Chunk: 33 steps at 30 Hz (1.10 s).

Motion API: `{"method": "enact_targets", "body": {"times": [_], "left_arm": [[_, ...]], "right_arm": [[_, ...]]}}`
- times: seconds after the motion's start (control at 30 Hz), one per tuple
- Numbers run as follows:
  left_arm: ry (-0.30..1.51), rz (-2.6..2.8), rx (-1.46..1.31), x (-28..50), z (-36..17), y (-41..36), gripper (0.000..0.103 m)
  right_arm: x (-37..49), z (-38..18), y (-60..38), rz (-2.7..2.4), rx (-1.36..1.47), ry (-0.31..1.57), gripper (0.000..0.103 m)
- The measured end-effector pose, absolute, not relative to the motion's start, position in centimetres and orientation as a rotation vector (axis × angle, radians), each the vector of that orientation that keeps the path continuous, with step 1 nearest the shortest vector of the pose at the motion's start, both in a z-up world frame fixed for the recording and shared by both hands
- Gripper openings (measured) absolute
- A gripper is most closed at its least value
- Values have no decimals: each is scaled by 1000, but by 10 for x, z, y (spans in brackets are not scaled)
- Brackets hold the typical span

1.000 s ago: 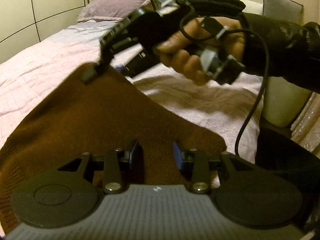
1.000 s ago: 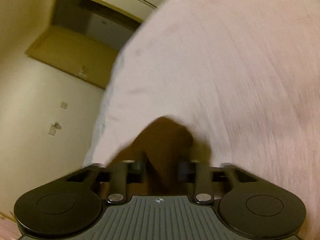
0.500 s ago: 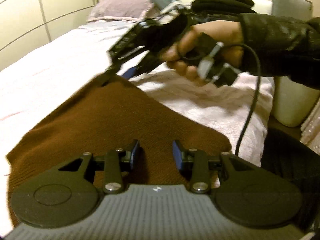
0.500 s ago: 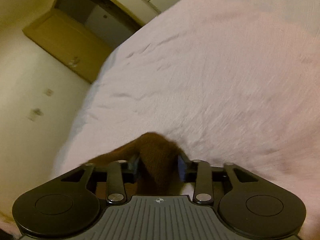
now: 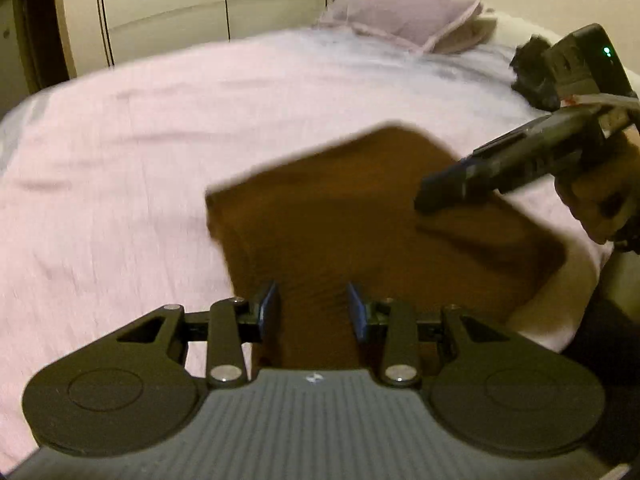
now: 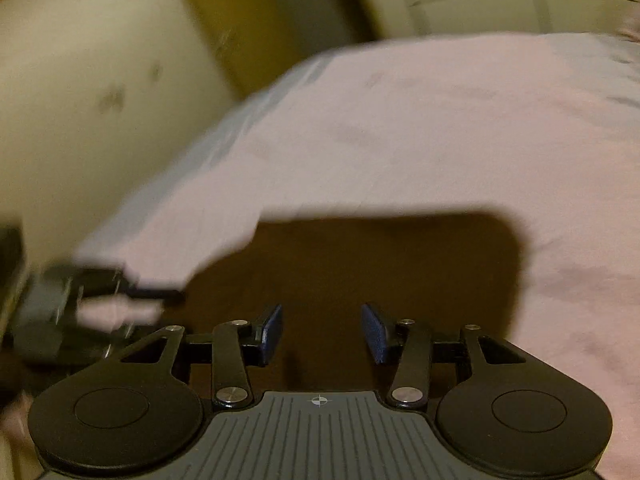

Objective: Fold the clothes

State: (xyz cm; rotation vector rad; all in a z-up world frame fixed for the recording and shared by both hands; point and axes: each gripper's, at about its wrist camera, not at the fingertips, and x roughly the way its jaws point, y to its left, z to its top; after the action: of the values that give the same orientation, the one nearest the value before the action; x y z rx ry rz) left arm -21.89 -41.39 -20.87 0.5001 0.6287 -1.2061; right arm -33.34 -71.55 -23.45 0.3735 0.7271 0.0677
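1. Brown knit: the folded garment (image 5: 360,220) lies on the pink bedspread (image 5: 120,160), filling the centre and lower right of the left wrist frame as a blurred, roughly 4-sided slab.
2. Its long axis runs from the bottom centre of that frame, between the left gripper's fingers, toward the upper right, where its far corner points toward the purple pillow (image 5: 404,16) at the top.
3. The left gripper (image 5: 314,310) has its 2 blue pads set apart, with a band of brown cloth lying in the gap; I cannot tell whether the pads press it.
4. At the right edge of the same frame, the right gripper (image 5: 436,196) reaches in from the upper right, tips down on the garment's top surface; from this side its jaw gap is hidden.
5. In the right wrist frame the garment (image 6: 380,264) spans the lower centre, its straight far edge running left to right across the frame against the bedspread (image 6: 440,120).
6. There the right gripper (image 6: 322,330) shows its 2 pads spread wide, nothing between them, hovering over the cloth.
7. The left gripper (image 6: 160,294) appears blurred at the left edge, at the garment's left corner.
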Motion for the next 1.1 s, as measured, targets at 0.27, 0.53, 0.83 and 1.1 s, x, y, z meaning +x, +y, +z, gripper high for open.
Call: {"method": "enact_targets", "body": {"times": [0.27, 0.53, 0.83, 1.1], "left_arm": [[584, -1217, 393, -208, -202, -393, 33], [588, -1218, 407, -209, -225, -394, 33], [592, -1243, 357, -202, -224, -382, 35], [623, -1232, 300, -191, -221, -372, 36]], "right_arm": [[-308, -214, -677, 66, 195, 716, 48], [-221, -252, -665, 160, 118, 884, 48], [-187, -245, -651, 160, 7, 864, 48], [-188, -244, -657, 148, 70, 815, 48]]}}
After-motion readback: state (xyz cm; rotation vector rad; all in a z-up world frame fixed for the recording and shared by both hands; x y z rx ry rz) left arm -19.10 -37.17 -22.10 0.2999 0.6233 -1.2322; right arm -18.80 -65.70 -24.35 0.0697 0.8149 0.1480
